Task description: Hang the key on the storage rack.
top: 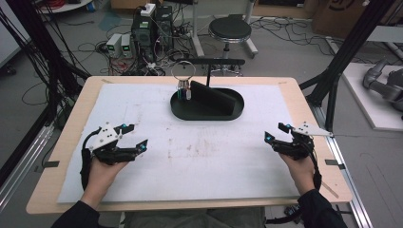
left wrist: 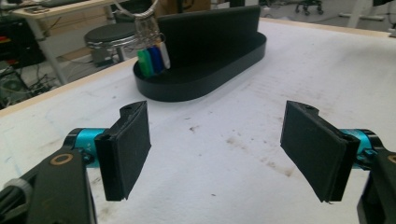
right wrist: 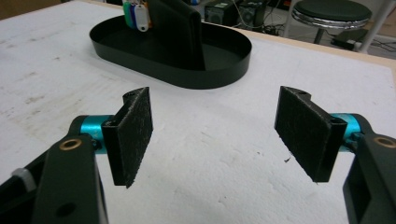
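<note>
A black oval tray (top: 236, 114) sits at the far middle of the white mat, with a black upright wedge-shaped piece (top: 211, 95) in it. At the tray's left end a metal ring (top: 183, 70) holds green, blue and white tags (left wrist: 153, 59). My left gripper (top: 134, 136) rests open at the near left of the mat, held by a hand, with nothing between its pads (left wrist: 128, 149). My right gripper (top: 275, 133) stands open at the near right, also empty. The tray (right wrist: 233, 70) lies ahead of its jaws in the right gripper view.
A white mat (top: 199, 156) with brownish smudges covers the wooden table (top: 71, 123). A thin black post (top: 208, 71) rises behind the tray. Beyond the table's far edge stand a round stool (top: 230, 29), computer boxes and cables. A black frame strut (top: 332, 76) rises at the right.
</note>
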Demonstrator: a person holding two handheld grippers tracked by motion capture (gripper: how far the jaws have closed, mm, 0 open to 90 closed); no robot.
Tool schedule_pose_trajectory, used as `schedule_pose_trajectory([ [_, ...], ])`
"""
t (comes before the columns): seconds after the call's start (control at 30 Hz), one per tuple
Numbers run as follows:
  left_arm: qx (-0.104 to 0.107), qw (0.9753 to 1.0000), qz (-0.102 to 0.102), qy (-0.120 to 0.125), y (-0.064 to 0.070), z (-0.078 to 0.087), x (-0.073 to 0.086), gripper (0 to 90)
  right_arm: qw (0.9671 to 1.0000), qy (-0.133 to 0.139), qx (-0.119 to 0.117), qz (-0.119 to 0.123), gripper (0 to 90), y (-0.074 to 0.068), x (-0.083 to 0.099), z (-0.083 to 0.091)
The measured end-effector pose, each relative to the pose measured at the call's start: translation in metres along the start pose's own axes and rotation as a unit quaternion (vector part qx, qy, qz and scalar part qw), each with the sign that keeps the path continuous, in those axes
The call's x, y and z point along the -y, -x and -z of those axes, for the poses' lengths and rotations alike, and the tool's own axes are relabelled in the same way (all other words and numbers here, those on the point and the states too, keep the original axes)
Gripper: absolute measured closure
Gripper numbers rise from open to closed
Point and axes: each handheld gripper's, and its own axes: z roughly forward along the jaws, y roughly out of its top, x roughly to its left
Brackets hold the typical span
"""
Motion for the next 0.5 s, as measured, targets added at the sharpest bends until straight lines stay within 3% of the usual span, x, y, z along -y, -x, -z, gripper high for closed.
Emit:
schedule_pose_trajectory([
  [0.5, -0.015, 0.9999, 0.003, -0.003, -0.0031, 0.0037, 0.0030, 24.1, 0.9998, -0.011, 0.015, -0.009, 27.4, 0.0052, 0.0048, -0.0016],
])
